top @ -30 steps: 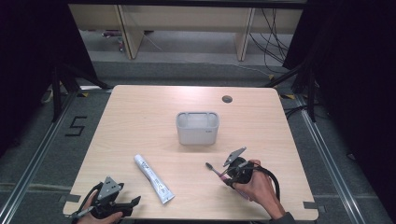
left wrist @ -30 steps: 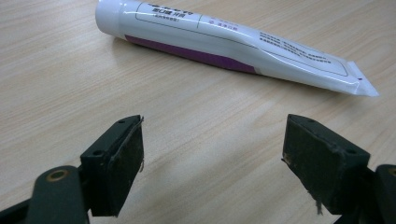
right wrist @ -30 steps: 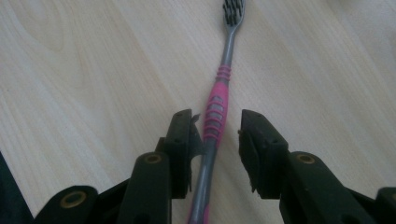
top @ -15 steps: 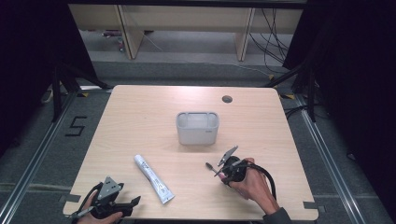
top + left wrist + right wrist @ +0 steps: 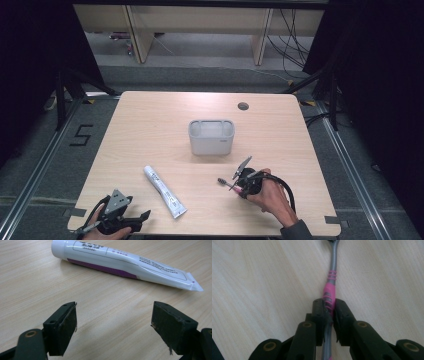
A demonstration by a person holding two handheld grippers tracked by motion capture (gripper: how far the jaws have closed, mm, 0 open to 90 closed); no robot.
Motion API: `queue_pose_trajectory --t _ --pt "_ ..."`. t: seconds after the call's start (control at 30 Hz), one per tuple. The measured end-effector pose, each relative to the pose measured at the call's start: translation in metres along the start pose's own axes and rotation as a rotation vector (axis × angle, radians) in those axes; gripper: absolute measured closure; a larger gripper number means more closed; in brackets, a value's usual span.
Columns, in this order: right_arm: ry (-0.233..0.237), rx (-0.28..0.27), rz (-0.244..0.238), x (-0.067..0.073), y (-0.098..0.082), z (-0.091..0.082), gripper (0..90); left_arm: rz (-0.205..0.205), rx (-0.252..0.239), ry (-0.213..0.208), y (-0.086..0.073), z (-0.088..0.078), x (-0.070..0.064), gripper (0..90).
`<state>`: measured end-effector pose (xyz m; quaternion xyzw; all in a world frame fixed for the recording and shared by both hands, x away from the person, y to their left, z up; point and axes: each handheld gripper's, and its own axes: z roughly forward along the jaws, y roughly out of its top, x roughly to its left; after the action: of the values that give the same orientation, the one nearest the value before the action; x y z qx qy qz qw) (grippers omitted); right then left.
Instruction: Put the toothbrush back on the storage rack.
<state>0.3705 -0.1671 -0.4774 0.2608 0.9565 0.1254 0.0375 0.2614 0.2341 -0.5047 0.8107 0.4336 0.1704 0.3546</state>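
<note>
Right gripper [image 5: 329, 310], near table's front-right: jaws pinching grey-and-pink plastic toothbrush [image 5: 331, 283] at pink grip, bristle end pointing away toward table centre. Left gripper [image 5: 113, 327], at front-left edge of light wooden table [image 5: 150, 130]: jaws spread wide, nothing btwn them. White-and-purple toothpaste tube [image 5: 125, 262] flat on wood just beyond left jaws, apart. Pale grey rectangular plastic holder [image 5: 211, 136] upright mid-table, well apart from both.
</note>
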Motion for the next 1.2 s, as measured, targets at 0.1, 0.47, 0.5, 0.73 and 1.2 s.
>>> queue_pose_trajectory --t 0.1,0.47,0.5,0.73,1.2 --pt "-0.004 0.014 -0.002 0.001 0.001 -0.001 80.3 0.000 0.001 0.003 0.000 0.000 0.000 19.9" --pt "-0.014 0.036 -0.055 0.007 0.003 -0.005 82.7 0.001 -0.016 0.005 -0.001 0.000 0.000 20.0" --pt "-0.013 0.036 -0.054 0.007 0.003 -0.006 82.8 0.002 -0.003 0.004 0.000 0.000 0.000 20.0" --pt "-0.016 -0.014 -0.048 0.003 0.000 -0.017 83.0 -0.002 -0.007 0.002 0.000 0.000 0.000 20.0" --pt "-0.041 -0.179 -0.031 -0.004 -0.006 -0.045 83.0 -0.020 -0.025 0.007 0.000 0.000 0.000 20.0"
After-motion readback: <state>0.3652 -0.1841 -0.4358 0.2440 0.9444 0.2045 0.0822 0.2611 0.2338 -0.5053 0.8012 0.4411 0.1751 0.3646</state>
